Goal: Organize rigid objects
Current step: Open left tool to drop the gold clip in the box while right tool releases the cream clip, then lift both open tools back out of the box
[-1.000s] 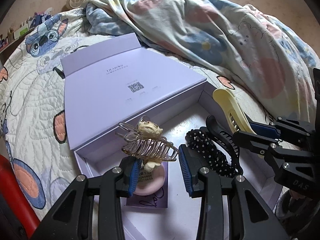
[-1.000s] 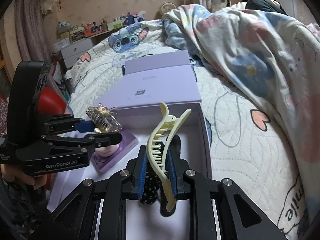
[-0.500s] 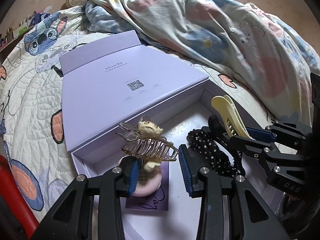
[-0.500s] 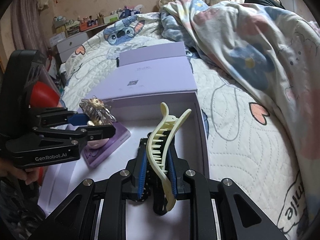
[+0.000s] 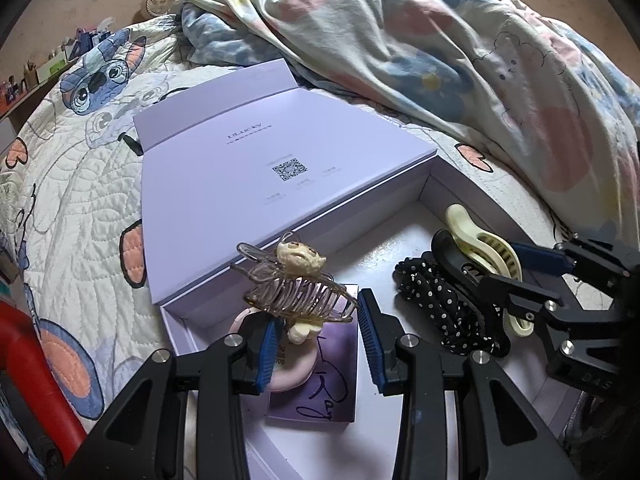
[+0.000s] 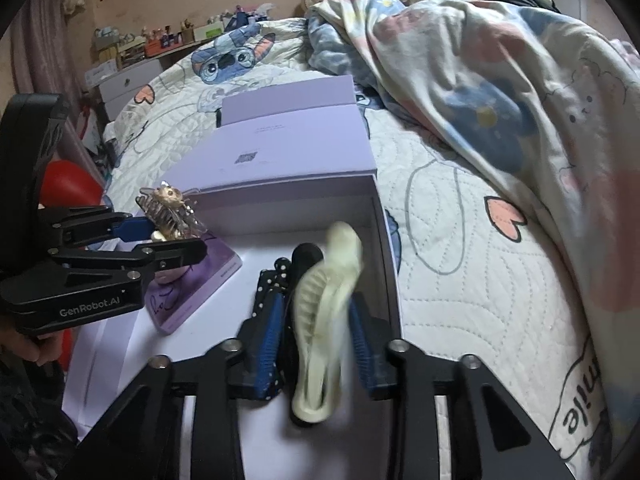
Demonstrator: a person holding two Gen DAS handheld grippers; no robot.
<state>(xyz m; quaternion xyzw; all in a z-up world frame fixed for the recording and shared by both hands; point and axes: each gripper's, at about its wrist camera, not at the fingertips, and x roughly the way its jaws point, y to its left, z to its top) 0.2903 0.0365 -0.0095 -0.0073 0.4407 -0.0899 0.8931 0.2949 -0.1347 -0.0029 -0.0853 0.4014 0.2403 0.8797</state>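
An open lilac box (image 5: pixel 460 184) (image 6: pixel 384 216) lies on the bed. My left gripper (image 5: pixel 318 320) is shut on a clear claw clip with a cream figure (image 5: pixel 296 284) (image 6: pixel 168 212), held above the box's left part. My right gripper (image 6: pixel 316 328) (image 5: pixel 516 280) has its jaws apart. The cream banana hair clip (image 6: pixel 324 320) (image 5: pixel 484 248) is blurred between them, tipping onto the black clip (image 6: pixel 306 256) and the black polka-dot scrunchie (image 5: pixel 444 312) (image 6: pixel 276 276) in the box.
A purple card (image 5: pixel 332 376) (image 6: pixel 192 292) with a pink round item (image 5: pixel 280 372) lies in the box under my left gripper. The box lid (image 5: pixel 248 176) lies open behind. A bunched floral quilt (image 5: pixel 460 52) fills the right. A red object (image 5: pixel 28 372) is at the left edge.
My right gripper opened and let go of the cream banana clip, which is falling into the box. Both grippers dropped lower. The left still holds the claw clip.
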